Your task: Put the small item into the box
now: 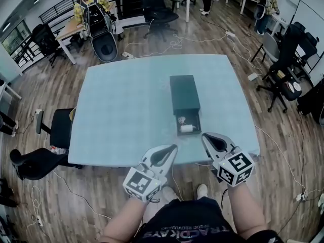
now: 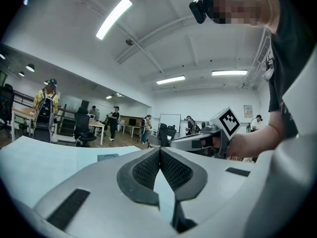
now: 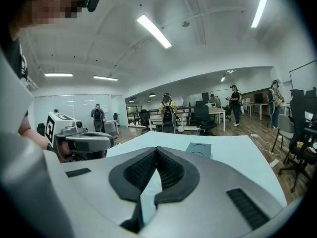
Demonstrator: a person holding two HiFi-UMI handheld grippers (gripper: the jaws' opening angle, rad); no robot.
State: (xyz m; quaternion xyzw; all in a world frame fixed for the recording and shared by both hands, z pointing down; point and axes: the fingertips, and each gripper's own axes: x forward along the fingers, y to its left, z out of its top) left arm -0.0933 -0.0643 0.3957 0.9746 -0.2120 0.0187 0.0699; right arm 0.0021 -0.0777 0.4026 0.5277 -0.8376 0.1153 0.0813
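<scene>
**Grey grippers held shut and empty at the table's near edge; the small item lies in the box**

Both grippers are held low in front of the person's body, out from the near edge of the pale blue table. They are carried on bare forearms that reach forward from the bottom of the head view. The left gripper is angled forward and to the right, and its marker cube is turned up toward the camera. The right gripper is angled forward and to the left, so the two tips converge toward the near end of the box. The grippers are kept apart from each other, and nothing on the table is touched by either.

In the left gripper view the dark ribbed pads are seen pressed together along their front edge, and nothing is caught between them. The right gripper view shows the same: its pads are closed on each other and nothing is held.

The dark box is set lengthwise on the table, slightly right of centre. Its far part is covered and its near end is open. The small white item is seen lying inside that open near end, just beyond the right gripper's tip as the head view shows it.
</scene>
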